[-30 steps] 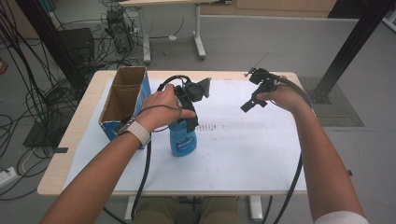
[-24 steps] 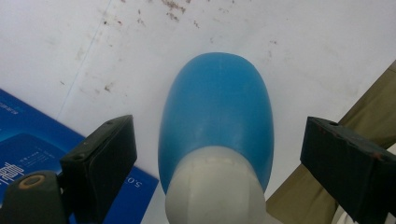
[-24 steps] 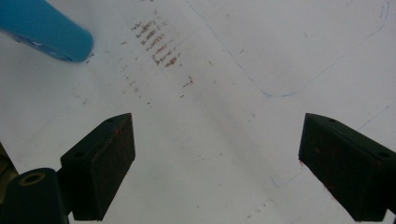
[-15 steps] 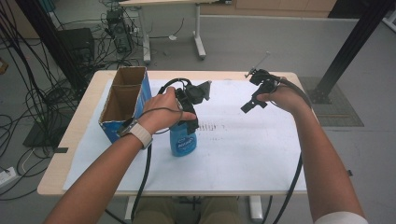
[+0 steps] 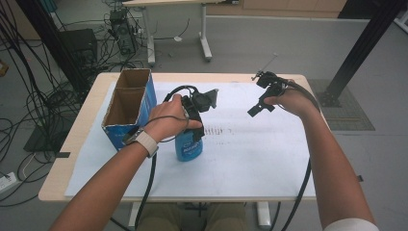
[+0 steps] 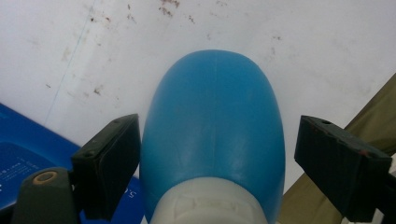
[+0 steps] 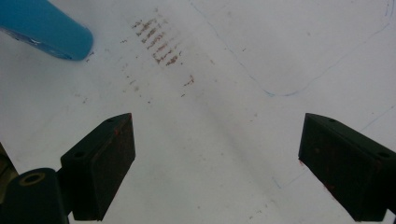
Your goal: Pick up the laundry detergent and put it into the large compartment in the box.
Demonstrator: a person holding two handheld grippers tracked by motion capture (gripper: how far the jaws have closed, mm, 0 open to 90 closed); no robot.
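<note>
At the left of the high view an open cardboard box with blue printed sides (image 5: 129, 108) stands on the white paper-covered table (image 5: 269, 159), its two compartments showing bare brown card. Just right of it, near the middle of the frame, an upright blue plastic bottle with a white neck (image 5: 188, 144) stands on the sheet, and the left gripper (image 5: 195, 126) comes down over its top.

In the left gripper view the bottle's rounded blue shoulder (image 6: 214, 135) sits in the centre between the two black jaws. The jaws have just been closing around it; the one at lower left lies at the bottle's side, while a clear strip of table shows before the one at lower right, so nothing is gripped yet. The step in hand looks like taking hold of the bottle. Next the jaws need to close until both pads press, centred on the neck so the bottle does not tip.

At the upper right of the high view the right gripper (image 5: 260, 103) hangs above bare paper, jaws wide apart and empty.
</note>
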